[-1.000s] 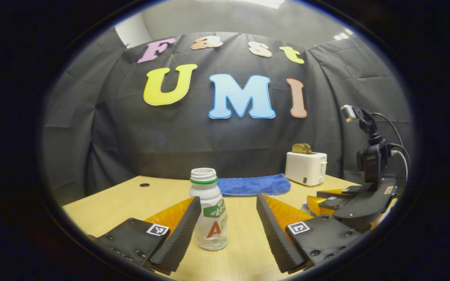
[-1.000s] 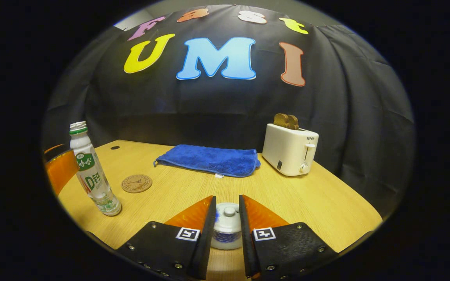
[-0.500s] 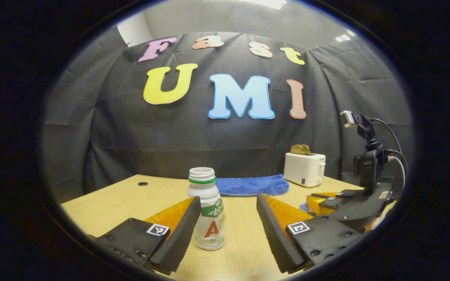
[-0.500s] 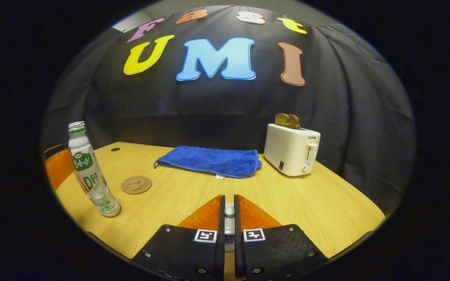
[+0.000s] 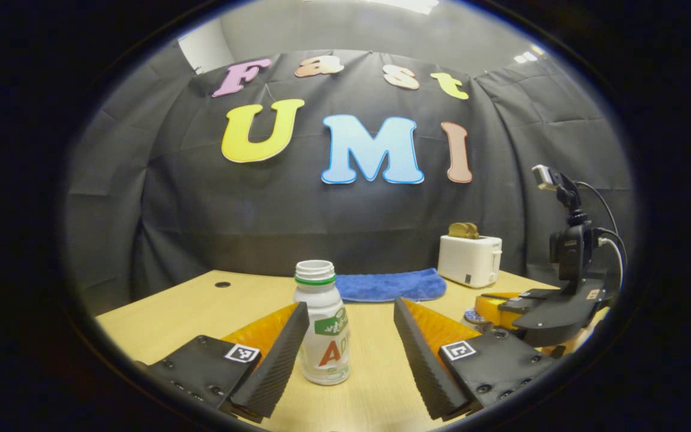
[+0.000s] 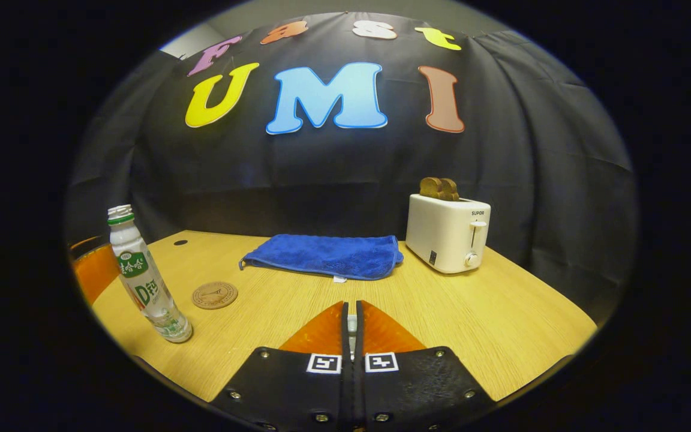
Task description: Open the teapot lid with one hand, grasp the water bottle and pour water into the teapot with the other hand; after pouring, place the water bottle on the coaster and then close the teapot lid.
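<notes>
An uncapped clear water bottle point(image 5: 321, 333) with a green and white label stands on the wooden table point(image 5: 201, 306) between the fingers of my left gripper point(image 5: 350, 309), which is open. The bottle sits close to the left finger, well apart from the right one. In the right gripper view the bottle point(image 6: 144, 282) stands at the far left, with the round cork coaster point(image 6: 215, 295) just right of it. My right gripper point(image 6: 351, 305) is shut on the teapot lid's knob point(image 6: 351, 324), a white sliver between its fingers. The teapot point(image 5: 475, 315) peeks out beneath the right gripper point(image 5: 495, 302).
A folded blue cloth point(image 6: 327, 255) lies at the back middle of the table. A white toaster point(image 6: 447, 234) with bread in it stands at the back right. A small cable hole point(image 6: 180, 242) is at the back left. Bare wood point(image 6: 501, 312) lies right of the right gripper.
My right gripper went from loosely around the lid to tightly shut on its knob, and the pot dropped out of its view. The left gripper stayed open around the bottle, barely shifting.
</notes>
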Available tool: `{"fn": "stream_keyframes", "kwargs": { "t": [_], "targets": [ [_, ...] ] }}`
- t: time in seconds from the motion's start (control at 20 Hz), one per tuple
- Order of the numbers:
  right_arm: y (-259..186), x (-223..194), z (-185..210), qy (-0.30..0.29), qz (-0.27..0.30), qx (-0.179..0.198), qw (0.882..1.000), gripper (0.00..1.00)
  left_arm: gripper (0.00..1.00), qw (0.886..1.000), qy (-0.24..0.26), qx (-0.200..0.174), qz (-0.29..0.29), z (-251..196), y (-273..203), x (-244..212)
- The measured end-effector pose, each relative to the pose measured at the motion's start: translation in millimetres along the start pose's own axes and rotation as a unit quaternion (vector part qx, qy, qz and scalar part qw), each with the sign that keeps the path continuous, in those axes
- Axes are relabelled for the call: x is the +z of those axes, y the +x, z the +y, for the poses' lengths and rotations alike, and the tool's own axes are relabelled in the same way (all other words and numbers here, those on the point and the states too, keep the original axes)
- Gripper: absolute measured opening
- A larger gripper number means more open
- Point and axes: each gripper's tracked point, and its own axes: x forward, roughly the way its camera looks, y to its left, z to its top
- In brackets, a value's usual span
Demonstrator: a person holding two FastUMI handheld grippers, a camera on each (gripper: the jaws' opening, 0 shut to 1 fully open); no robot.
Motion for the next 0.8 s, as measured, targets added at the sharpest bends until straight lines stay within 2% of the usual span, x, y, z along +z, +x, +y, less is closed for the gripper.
{"fn": "stream_keyframes", "kwargs": {
  "t": [0.1,0.15,0.2,0.25,0.35,0.4,0.6,0.75,0.8],
  "targets": [
    [-7,16,-3,0.004,-0.017,0.001,1.0,0.0,1.0,1.0,-0.004,-0.002,0.003,2,-3,0],
    [-10,24,-5,0.005,-0.025,0.001,1.0,0.0,0.94,1.0,-0.005,-0.003,0.005,3,-3,0],
    [-14,31,-9,0.007,-0.033,-0.002,0.999,0.0,0.94,1.0,-0.006,-0.005,0.006,5,-3,2],
    [-18,37,-12,0.009,-0.04,-0.003,0.999,0.0,1.0,1.0,-0.007,-0.004,0.009,8,-5,2],
    [-26,46,-19,0.016,-0.049,-0.005,0.999,0.0,1.0,1.0,-0.007,0.005,0.01,16,-8,3],
    [-29,49,-22,0.017,-0.053,-0.007,0.998,0.0,0.94,1.0,-0.007,0.011,0.008,21,-7,4],
    [-41,55,-33,0.018,-0.062,-0.012,0.998,0.0,0.94,1.0,-0.01,0.015,0.018,26,1,-11],
    [-50,57,-36,0.022,-0.069,-0.005,0.997,0.0,0.94,0.999,-0.012,0.018,0.042,30,12,-34],
    [-50,58,-38,0.024,-0.072,-0.003,0.997,0.0,1.0,0.998,-0.007,0.023,0.051,33,15,-40]
  ]
}}
